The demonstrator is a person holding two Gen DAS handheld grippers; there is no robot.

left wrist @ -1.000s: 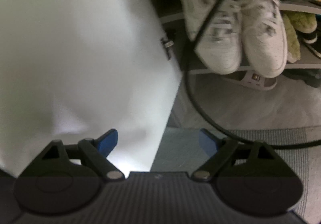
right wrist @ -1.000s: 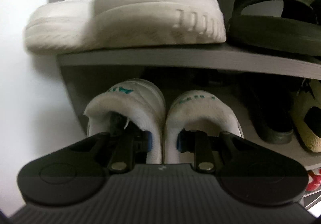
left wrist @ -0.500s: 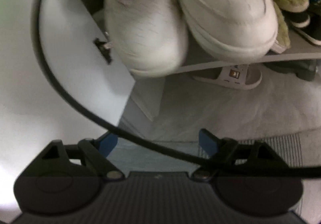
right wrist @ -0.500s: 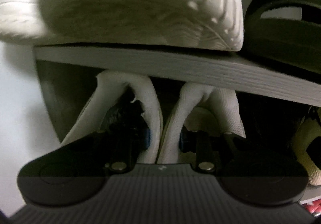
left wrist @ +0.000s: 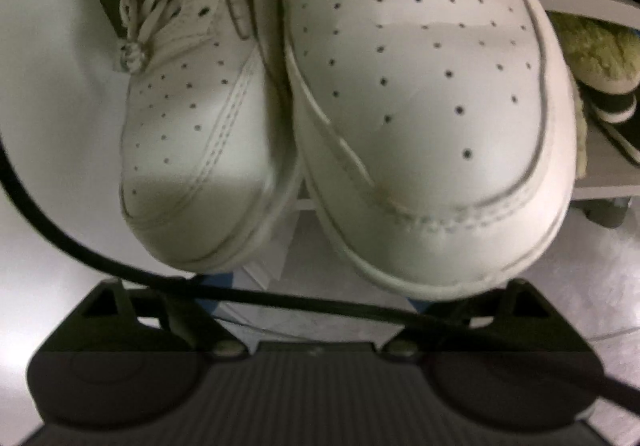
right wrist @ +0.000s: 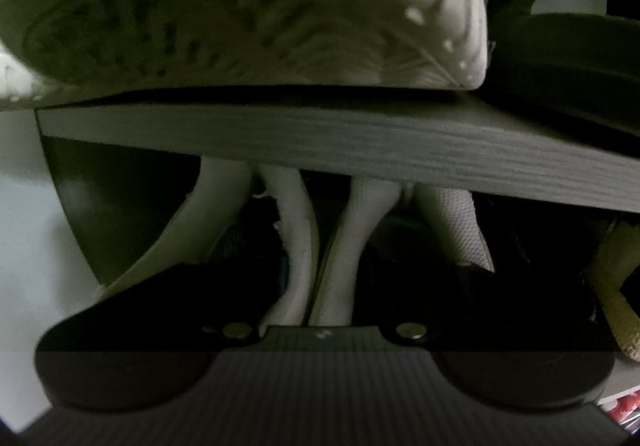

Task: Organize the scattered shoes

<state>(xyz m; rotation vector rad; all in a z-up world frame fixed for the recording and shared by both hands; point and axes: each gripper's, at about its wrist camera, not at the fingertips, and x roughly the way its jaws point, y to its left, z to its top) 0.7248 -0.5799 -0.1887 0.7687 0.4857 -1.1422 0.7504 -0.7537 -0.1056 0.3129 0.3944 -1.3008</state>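
In the left wrist view two white leather sneakers fill the frame, toes toward me: one on the left and a larger-looking one on the right. My left gripper is open and empty just below their toes; its blue pads are mostly hidden behind the soles. In the right wrist view my right gripper is shut on the touching inner heel walls of a white pair, one finger inside each shoe, under a grey shelf board.
A white sneaker sole and a black slide sandal sit on the shelf above. A black cable crosses in front of my left gripper. A fuzzy yellow-green slipper lies on a shelf at right. A white panel stands at left.
The left gripper has moved close up under the white sneakers' toes. The right gripper has pushed the held pair deeper under the shelf board.
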